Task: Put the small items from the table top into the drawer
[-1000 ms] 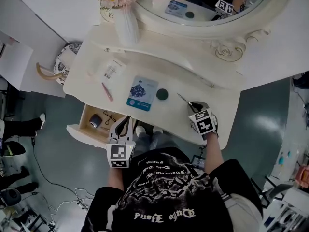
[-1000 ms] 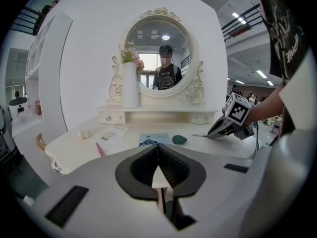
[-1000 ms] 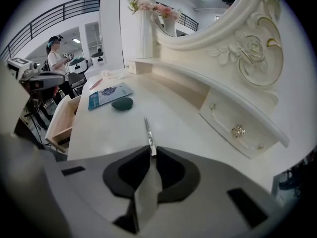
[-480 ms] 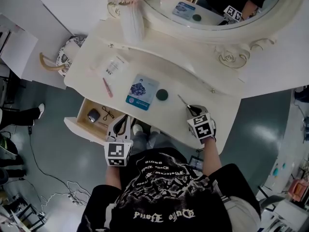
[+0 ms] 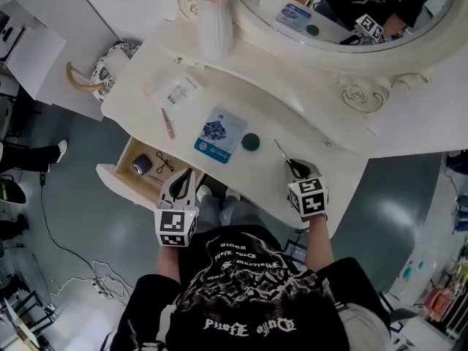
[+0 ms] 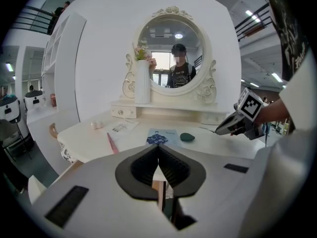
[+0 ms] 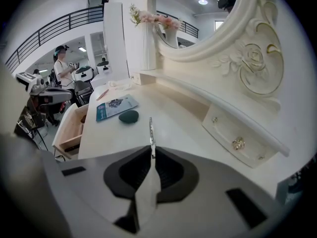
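Two grippers sit at the near edge of the table [image 5: 241, 97]. The left gripper [image 5: 182, 177] hangs over the open drawer [image 5: 124, 190], its jaws pressed together on nothing; it looks parked there, out of the way. The right gripper [image 5: 295, 168] is clamped on the near end of a thin metal strip [image 5: 280, 151], which pokes forward low over the table top; gripping it by the end probably makes it easier to carry across to the drawer. The drawer already holds a dark round item [image 5: 142, 165] and a thin black wiry thing [image 5: 164, 164]. Farther out on the table lie a dark disc [image 5: 251, 142], a blue card [image 5: 219, 130], a pink stick [image 5: 167, 123] and a white slip [image 5: 183, 90].
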The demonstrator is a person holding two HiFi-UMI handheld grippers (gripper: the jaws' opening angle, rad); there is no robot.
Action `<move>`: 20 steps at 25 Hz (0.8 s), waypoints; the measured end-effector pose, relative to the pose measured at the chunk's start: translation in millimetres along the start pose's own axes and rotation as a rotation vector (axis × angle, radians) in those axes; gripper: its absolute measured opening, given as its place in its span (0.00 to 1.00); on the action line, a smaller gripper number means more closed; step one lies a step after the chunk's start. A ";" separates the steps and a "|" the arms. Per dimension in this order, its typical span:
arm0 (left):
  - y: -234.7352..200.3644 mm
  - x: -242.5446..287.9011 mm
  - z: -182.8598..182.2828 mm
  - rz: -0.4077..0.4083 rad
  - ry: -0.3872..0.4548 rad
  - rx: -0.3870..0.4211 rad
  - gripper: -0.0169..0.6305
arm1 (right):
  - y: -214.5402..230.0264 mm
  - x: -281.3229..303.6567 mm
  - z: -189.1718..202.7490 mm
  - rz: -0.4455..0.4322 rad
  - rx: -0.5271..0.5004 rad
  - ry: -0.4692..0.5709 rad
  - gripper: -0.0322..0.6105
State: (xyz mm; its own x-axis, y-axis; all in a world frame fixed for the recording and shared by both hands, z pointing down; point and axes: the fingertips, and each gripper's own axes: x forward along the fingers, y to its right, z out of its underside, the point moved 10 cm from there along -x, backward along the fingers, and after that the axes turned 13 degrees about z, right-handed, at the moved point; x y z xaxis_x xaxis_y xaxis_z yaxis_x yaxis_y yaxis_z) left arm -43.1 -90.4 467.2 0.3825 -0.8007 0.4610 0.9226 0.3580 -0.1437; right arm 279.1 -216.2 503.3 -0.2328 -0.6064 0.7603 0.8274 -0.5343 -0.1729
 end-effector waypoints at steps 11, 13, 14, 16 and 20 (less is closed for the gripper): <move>-1.0 -22.9 16.2 -0.101 0.003 -0.039 0.05 | -48.2 1.0 -40.5 -0.147 -0.142 0.082 0.11; -2.8 -29.7 20.1 -0.126 0.006 -0.052 0.05 | -63.5 3.0 -47.1 -0.184 -0.180 0.094 0.11; -4.0 -33.5 21.6 -0.139 0.009 -0.057 0.05 | -70.6 4.2 -50.5 -0.199 -0.198 0.101 0.11; -6.1 -41.1 24.4 -0.165 0.016 -0.068 0.05 | -82.4 6.1 -56.7 -0.226 -0.227 0.113 0.11; -11.2 -55.2 32.4 -0.213 0.020 -0.088 0.05 | -97.6 8.2 -65.1 -0.258 -0.268 0.124 0.11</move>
State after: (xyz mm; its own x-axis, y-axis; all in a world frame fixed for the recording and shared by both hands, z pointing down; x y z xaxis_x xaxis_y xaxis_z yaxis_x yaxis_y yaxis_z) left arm -76.1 -34.7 471.7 0.1783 -0.8637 0.4714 0.9832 0.1367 -0.1213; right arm 163.2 -207.4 485.7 -0.4893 -0.4899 0.7215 0.5747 -0.8034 -0.1558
